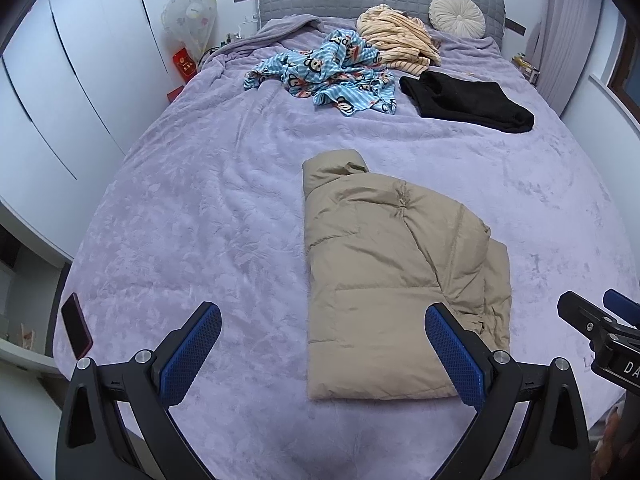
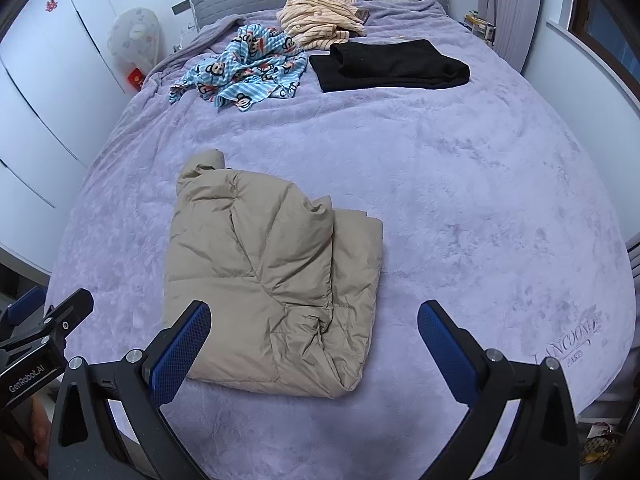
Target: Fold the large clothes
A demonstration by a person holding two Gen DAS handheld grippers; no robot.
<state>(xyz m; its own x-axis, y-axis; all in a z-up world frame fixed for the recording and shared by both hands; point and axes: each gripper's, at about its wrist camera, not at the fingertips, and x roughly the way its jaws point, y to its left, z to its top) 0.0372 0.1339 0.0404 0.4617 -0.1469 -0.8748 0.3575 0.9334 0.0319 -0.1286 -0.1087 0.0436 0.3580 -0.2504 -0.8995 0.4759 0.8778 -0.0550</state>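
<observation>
Both grippers: I see the left gripper [image 1: 322, 340] and right gripper [image 2: 314, 338] with fingers spread wide, holding nothing, hovering over the near part of the bed.
Jacket: the tan puffer jacket [image 1: 392, 280] lies part-folded on the purple blanket [image 1: 200, 220], sleeve side doubled over, collar pointing toward the headboard.
Step, as I judge it: take the near hem at both corners and carry it up to the collar; pinch through all layers, since puffy fill slips.
Open room: wide bare blanket left and right of the jacket.
Edges: phone [image 1: 76, 330] near the bed's left edge; black garment [image 1: 468, 100] and blue printed garment [image 1: 328, 72] lie well apart, farther up.
</observation>
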